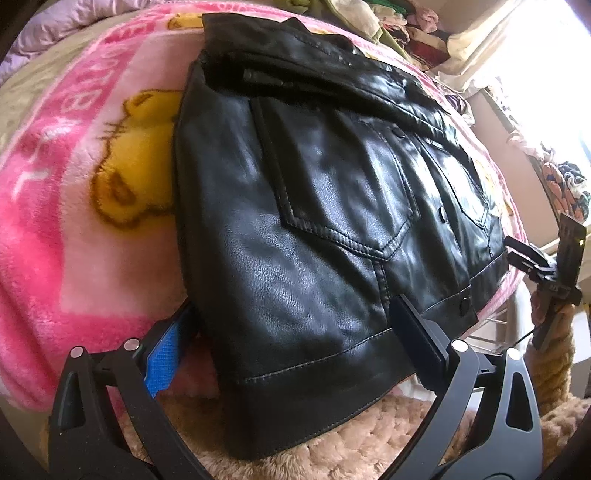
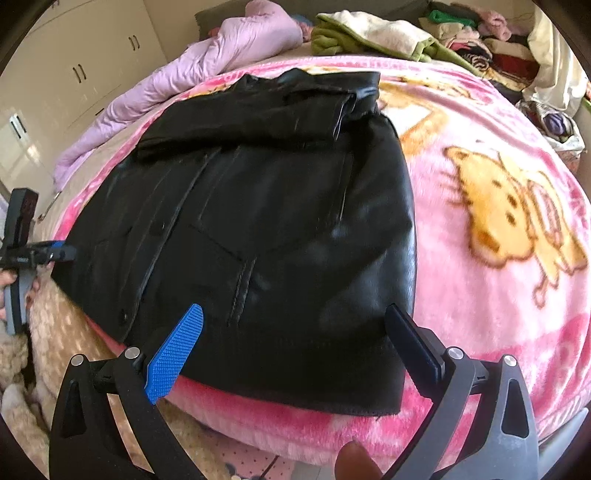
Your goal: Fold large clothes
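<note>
While the black leather jacket (image 2: 258,229) lies partly folded on the pink blanket (image 2: 480,314) over the bed, its hem hanging off the near edge, the left tongs (image 1: 295,339) stand wide astride that hem. The right tongs (image 2: 295,332) also gape wide, just above the jacket's bottom corner, gripping nothing.

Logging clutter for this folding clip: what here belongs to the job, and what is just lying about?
Job: black jacket, left gripper, right gripper, pink blanket beneath the jacket.

Lying about: lilac quilt, green throw, clothes pile.
</note>
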